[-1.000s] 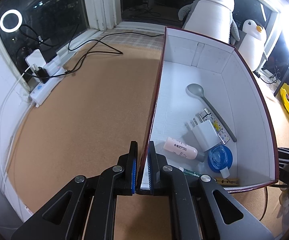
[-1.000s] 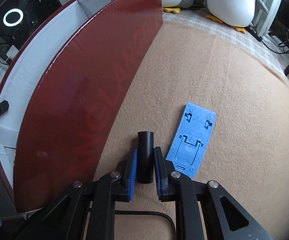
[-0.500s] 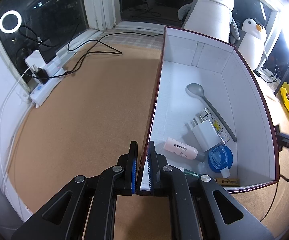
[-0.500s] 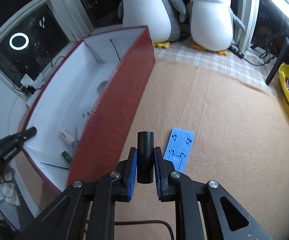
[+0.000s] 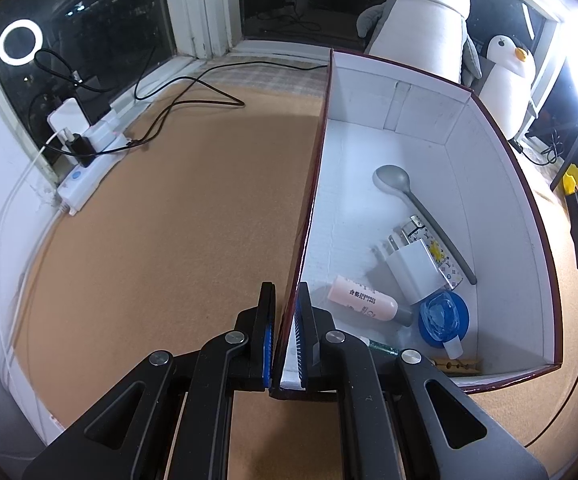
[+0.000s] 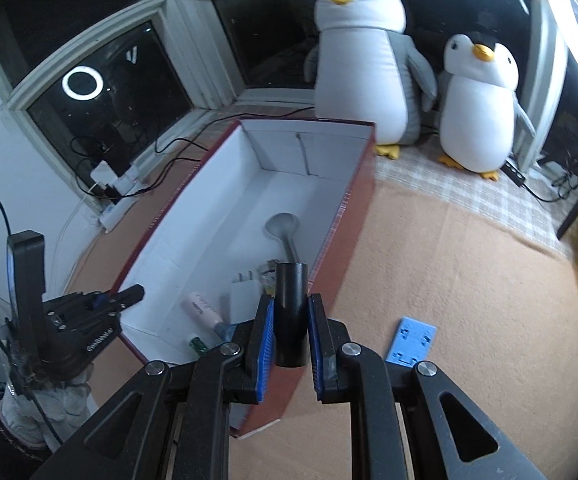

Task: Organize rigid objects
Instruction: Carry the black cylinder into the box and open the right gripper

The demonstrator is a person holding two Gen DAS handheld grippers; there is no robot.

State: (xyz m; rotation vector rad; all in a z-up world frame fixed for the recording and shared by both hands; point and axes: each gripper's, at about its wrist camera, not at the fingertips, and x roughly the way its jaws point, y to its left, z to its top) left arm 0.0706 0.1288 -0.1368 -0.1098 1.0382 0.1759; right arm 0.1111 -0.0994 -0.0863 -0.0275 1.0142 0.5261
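Red box (image 5: 501,148), white inside, long and open-topped, on the tan surface (image 5: 169,240). Left gripper (image 5: 285,336) jaws pinched narrow on the box's left wall near its corner, same as a second ago. Inside the box: one grey spoon (image 5: 409,196), one white charger plug (image 5: 413,268), one pink tube (image 5: 363,298), one blue round lid (image 5: 443,314), one wooden clothespin (image 5: 459,366). Right gripper (image 6: 291,336) jaws clamp one short black cylinder (image 6: 290,312), upright; it has lifted off the surface since the earlier frame and now hangs over the box's right wall. One blue flat plate (image 6: 411,342) lies on the surface just right of the box. Two plush penguins (image 6: 363,60) behind.
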